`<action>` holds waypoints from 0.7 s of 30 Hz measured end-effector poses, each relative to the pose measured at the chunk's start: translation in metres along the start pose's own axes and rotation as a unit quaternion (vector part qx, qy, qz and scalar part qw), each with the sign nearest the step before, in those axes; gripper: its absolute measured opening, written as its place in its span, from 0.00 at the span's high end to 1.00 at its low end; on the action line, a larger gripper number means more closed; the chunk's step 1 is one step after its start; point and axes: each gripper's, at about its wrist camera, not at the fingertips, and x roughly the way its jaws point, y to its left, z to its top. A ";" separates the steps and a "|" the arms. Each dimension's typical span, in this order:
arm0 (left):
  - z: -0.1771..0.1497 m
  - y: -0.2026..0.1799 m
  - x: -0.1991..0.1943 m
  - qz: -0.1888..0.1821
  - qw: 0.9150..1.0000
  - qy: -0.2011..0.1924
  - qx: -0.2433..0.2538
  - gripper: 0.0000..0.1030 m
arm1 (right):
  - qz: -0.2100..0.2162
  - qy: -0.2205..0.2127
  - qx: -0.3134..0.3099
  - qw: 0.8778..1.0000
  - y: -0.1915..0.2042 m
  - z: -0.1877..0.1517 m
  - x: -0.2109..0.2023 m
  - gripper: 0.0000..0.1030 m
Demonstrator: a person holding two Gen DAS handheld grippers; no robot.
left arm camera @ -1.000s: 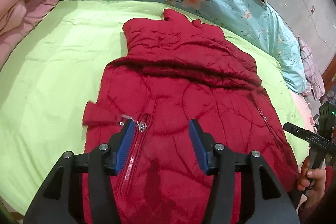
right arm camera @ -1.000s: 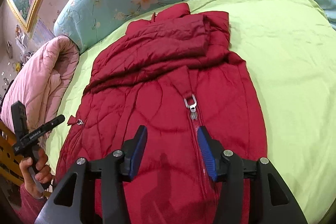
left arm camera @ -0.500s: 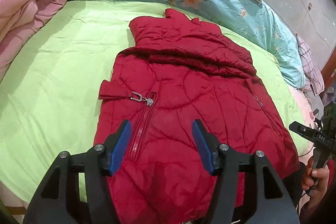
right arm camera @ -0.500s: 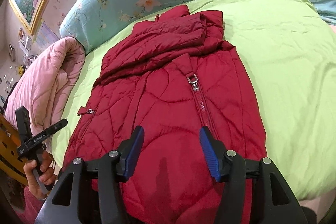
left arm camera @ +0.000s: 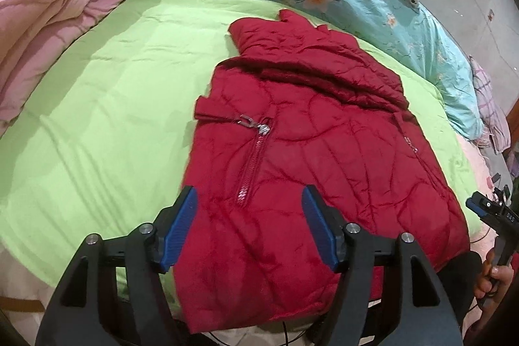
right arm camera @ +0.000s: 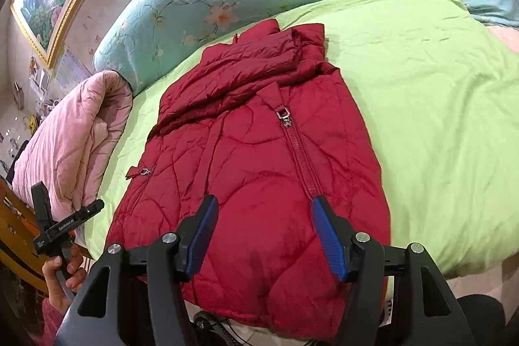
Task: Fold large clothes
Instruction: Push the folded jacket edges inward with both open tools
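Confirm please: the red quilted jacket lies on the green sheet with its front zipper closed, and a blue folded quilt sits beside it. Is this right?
Only the quilt's colour is wrong. The folded quilt beside the red quilted jacket is pink, not blue; the right wrist view shows it. The jacket does lie on the green sheet, its front zipper closed.

Left gripper (left arm camera: 248,222) jaws apart, just been opening, nothing between the pads. Red quilted jacket (left arm camera: 324,158) lies flat ahead of and below them on green sheet (left arm camera: 97,119); zipper pull (left arm camera: 249,122) ahead of left pad.
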 end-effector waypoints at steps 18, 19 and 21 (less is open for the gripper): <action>-0.039 0.023 0.016 0.011 0.998 0.048 -0.028 0.36 | -0.059 0.011 0.059 0.996 -0.057 -0.029 -0.014 0.21; -0.041 0.023 0.016 0.009 0.998 0.050 -0.028 0.36 | -0.059 0.015 0.060 0.996 -0.058 -0.031 -0.013 0.21; -0.046 0.022 0.018 0.009 0.998 0.053 -0.029 0.33 | -0.059 0.020 0.062 0.996 -0.059 -0.036 -0.011 0.21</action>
